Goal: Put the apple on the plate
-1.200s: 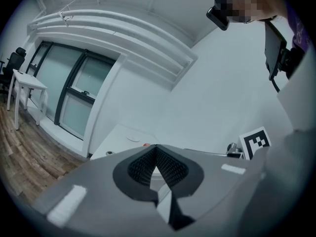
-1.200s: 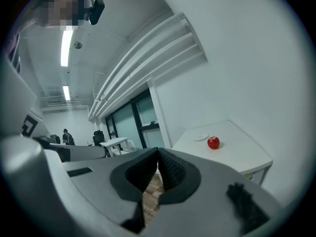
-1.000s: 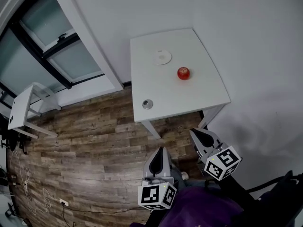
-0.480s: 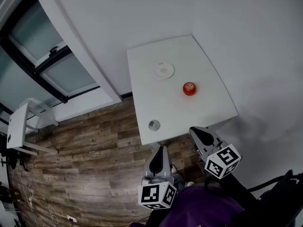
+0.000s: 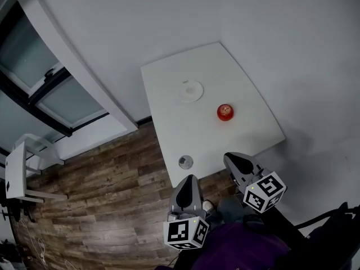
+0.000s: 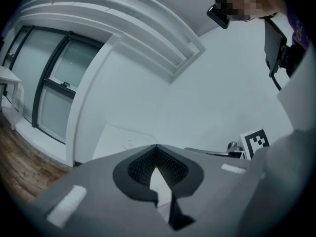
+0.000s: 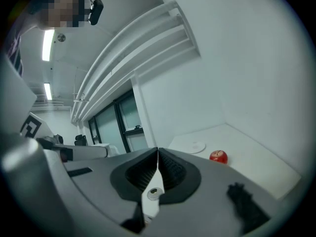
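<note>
A white bench [image 5: 247, 134] stands in a corner against a pale wall [image 5: 292, 49], and the red apple [image 5: 225, 112] sits on it by itself, right of the middle. It is near the small white plate [image 5: 191, 90] but apart from it. The plate lies flat and bare, farther back and to the left of the apple. Close to the bench's near edge lies a small round metal disc [image 5: 185, 162], well apart from both. In the head view the two tools are low in the picture on the near side of the bench, and neither touches anything on it. The left tool [image 5: 188, 180] is over the wooden floor [image 5: 101, 196], just short of the bench edge, with its marker cube [image 5: 187, 233] behind it. The right tool [image 5: 232, 158] is at the bench's near edge, well short of the apple. In its own view the left tool [image 6: 156, 146] has its jaws brought together with the tips meeting and nothing between them, and the bench [image 6: 118, 137] shows beyond. The right tool [image 7: 158, 149] likewise has its jaws together and holds nothing. Past its tips that view shows the apple [image 7: 218, 156] on the right, the plate [image 7: 192, 146] behind it, and the metal disc [image 7: 155, 193] through the gap low between the jaws. A dark-framed window [image 5: 34, 89] fills the wall to the left.
</note>
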{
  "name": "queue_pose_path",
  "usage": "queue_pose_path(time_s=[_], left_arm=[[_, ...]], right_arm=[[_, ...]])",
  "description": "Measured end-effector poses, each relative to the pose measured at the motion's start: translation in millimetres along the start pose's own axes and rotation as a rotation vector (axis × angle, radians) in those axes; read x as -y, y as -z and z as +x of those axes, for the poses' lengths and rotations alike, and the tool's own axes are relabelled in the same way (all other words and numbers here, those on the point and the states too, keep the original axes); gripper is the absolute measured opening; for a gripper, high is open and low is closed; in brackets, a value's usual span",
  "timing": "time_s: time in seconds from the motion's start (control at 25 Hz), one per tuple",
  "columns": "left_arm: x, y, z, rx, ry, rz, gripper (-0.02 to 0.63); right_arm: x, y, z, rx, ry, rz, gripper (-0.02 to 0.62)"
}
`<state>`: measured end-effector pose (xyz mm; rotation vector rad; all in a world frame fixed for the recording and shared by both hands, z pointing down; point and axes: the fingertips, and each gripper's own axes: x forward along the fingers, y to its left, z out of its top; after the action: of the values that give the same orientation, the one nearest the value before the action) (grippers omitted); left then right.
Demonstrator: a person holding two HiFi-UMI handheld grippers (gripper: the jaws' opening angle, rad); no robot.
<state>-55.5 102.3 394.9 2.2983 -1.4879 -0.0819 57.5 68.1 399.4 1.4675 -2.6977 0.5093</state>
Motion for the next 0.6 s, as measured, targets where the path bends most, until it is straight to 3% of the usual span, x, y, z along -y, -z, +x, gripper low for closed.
queue_pose_path(time_s=[0.36,0.6], left_arm=[[-13,2,49,-0.04,-0.017,-0.019,0.005],[-24,-17,98,-0.036,-0.041,-0.015,0.005]], right_arm=[[48,0,37,-0.045,0.013,0.006,0.011],[91,-5,71,-0.12,0.001,0.0,0.011]])
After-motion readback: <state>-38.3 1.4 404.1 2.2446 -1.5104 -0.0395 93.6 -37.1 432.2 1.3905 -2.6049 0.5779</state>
